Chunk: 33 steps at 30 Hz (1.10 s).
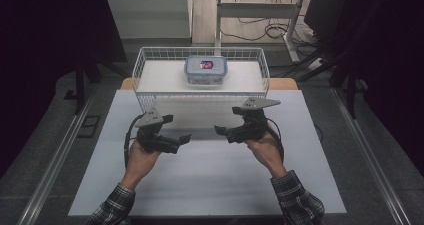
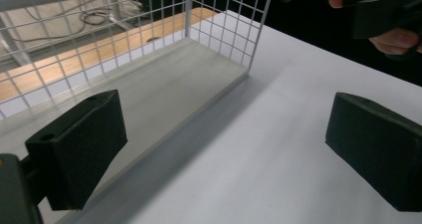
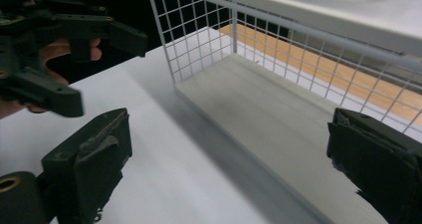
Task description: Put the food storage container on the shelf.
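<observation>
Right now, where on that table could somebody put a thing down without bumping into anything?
The white table top is bare nearest the person, and along its left and right edges. The wire rack has a bare lower level beneath its shelf. Crowded spots: mid-table around the left gripper and right gripper, and the upper shelf's middle, where a lidded container sits.

Food container: clear plastic, rounded-rectangular, blue-rimmed lid clipped on; red and dark contents visible through the lid. Lies flat and upright on the top shelf of the white wire basket, at mid-width.

Wire basket: white grid walls, pale shelf boards, open lower level. Stands at the middle of the worktop's far edge.
</observation>
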Motion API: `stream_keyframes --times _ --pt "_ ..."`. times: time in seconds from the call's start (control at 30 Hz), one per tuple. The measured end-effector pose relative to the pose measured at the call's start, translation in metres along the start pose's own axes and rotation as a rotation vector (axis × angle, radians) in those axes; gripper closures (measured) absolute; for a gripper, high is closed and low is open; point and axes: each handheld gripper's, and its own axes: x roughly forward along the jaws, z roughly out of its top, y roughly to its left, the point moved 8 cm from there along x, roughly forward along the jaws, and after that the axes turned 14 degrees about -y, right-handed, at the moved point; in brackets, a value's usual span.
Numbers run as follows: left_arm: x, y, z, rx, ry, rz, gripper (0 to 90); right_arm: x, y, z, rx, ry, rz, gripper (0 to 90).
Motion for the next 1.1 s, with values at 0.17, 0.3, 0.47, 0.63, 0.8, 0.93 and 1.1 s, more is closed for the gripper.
stream_keyframes --times 0.17,0.3,0.47,0.63,0.8,0.93,1.1 --pt "-0.004 -0.004 -0.005 0.0 0.01 0.0 2.2 -0.007 0.003 -0.004 0.01 -0.006 0.004 0.7" --pt "-0.008 -0.009 -0.007 -0.001 0.011 -0.005 2.2 -0.013 0.006 -0.007 -0.001 -0.002 -0.006 0.0" --pt "-0.013 -0.014 -0.011 0.001 0.017 -0.006 2.2 -0.018 0.01 -0.012 0.001 0.003 -0.005 0.0" --pt "-0.019 -0.015 -0.019 -0.013 0.018 -0.001 2.3 -0.017 0.012 -0.02 -0.018 0.024 -0.027 0.0" --pt "-0.023 -0.016 -0.026 -0.031 0.019 0.0 2.5 -0.015 0.017 -0.027 -0.02 0.034 -0.034 0.0" --pt "-0.025 -0.018 -0.032 -0.029 0.029 0.005 2.5 -0.014 0.023 -0.036 -0.026 0.061 -0.032 0.0" --pt "-0.029 -0.022 -0.039 -0.029 0.038 0.009 2.3 -0.013 0.028 -0.046 -0.042 0.083 -0.026 0.0"
